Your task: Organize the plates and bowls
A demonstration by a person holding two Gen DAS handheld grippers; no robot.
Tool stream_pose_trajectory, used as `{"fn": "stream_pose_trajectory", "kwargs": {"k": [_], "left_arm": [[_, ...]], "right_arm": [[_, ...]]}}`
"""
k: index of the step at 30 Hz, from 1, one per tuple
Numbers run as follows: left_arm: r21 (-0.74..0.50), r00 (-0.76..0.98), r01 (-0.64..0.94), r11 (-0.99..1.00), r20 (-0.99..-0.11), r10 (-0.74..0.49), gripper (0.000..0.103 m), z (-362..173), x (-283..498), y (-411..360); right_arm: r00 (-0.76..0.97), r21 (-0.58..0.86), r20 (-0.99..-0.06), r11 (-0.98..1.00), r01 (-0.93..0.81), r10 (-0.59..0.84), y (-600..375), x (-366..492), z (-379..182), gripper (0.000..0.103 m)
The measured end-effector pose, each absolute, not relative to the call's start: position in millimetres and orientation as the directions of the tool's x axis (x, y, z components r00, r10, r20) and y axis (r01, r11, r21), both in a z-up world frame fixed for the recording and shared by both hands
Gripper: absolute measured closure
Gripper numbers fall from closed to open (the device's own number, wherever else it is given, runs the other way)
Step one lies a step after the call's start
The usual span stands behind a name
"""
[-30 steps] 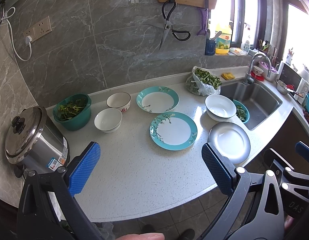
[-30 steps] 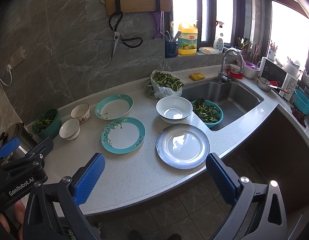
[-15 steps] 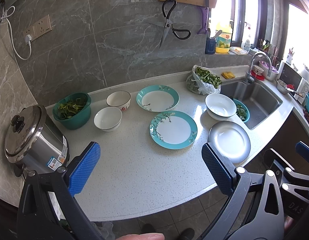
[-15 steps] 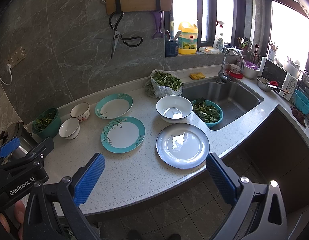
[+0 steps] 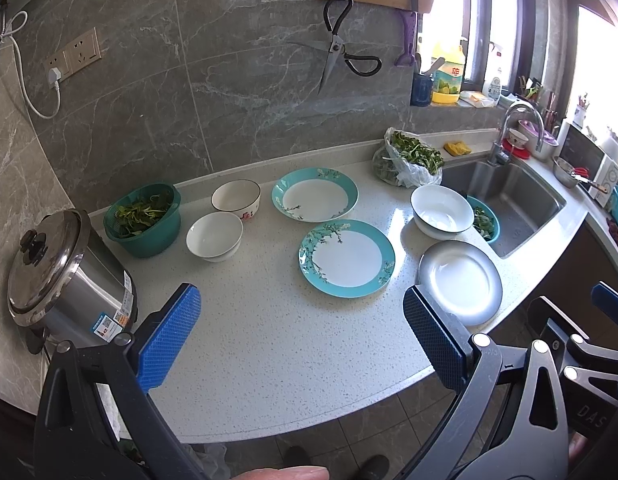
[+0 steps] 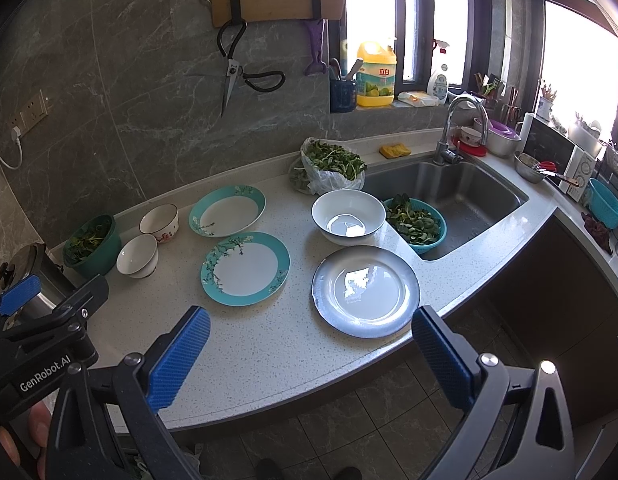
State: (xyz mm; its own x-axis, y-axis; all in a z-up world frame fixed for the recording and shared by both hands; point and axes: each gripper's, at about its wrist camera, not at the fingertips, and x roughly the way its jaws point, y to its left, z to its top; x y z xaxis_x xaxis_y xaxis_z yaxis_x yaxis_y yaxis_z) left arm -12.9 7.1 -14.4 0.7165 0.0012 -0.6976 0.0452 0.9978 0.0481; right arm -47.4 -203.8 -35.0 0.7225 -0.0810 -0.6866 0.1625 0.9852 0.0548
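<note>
On the white counter lie two teal-rimmed plates, one near and one far. A grey-rimmed plate sits by the front edge. A large white bowl stands behind it. Two small white bowls stand at the left. My left gripper is open and empty above the counter's front. My right gripper is open and empty, near the grey-rimmed plate.
A steel cooker stands at the far left beside a green bowl of greens. A bag of greens, a teal colander of greens and the sink are at the right. Scissors hang on the wall.
</note>
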Motion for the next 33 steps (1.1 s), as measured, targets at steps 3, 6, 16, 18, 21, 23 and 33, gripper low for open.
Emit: {"fn": "stream_pose_trajectory", "kwargs": {"k": [3, 6, 16, 18, 21, 23, 33], "left_arm": [[0.047, 0.716, 0.045, 0.998, -0.698, 0.001, 0.000, -14.5, -12.9, 7.3], [0.048, 0.714, 0.046, 0.998, -0.700, 0.000, 0.000, -15.3, -12.9, 6.2], [0.049, 0.708, 0.046, 0.998, -0.706, 0.002, 0.000, -15.7, -3.5, 4.9], [0.049, 0.707, 0.046, 0.998, -0.708, 0.002, 0.000, -16.3, -2.9, 4.5], [0.050, 0.706, 0.047, 0.998, -0.708, 0.002, 0.000, -16.7, -2.1, 3.9], [0.050, 0.706, 0.046, 0.998, -0.709, 0.003, 0.000, -17.1, -2.2, 3.7], [0.047, 0.699, 0.056, 0.997, -0.715, -0.005, 0.000, -22.8, -1.7, 4.8]], "right_arm": [[0.722, 0.055, -0.687, 0.985, 0.162, -0.081, -203.7, -46.9, -35.0, 0.000], [0.722, 0.056, -0.687, 0.985, 0.163, -0.080, -203.4, -46.6, -35.3, 0.000], [0.721, 0.054, -0.688, 0.985, 0.162, -0.081, -202.7, -46.0, -36.0, 0.000], [0.721, 0.054, -0.689, 0.985, 0.162, -0.081, -203.7, -45.5, -35.3, 0.000], [0.720, 0.054, -0.689, 0.985, 0.162, -0.080, -203.7, -45.5, -35.3, 0.000], [0.720, 0.054, -0.689, 0.985, 0.162, -0.081, -203.3, -45.5, -35.5, 0.000], [0.713, 0.054, -0.695, 0.984, 0.172, -0.087, -196.6, -44.7, -40.0, 0.000]]}}
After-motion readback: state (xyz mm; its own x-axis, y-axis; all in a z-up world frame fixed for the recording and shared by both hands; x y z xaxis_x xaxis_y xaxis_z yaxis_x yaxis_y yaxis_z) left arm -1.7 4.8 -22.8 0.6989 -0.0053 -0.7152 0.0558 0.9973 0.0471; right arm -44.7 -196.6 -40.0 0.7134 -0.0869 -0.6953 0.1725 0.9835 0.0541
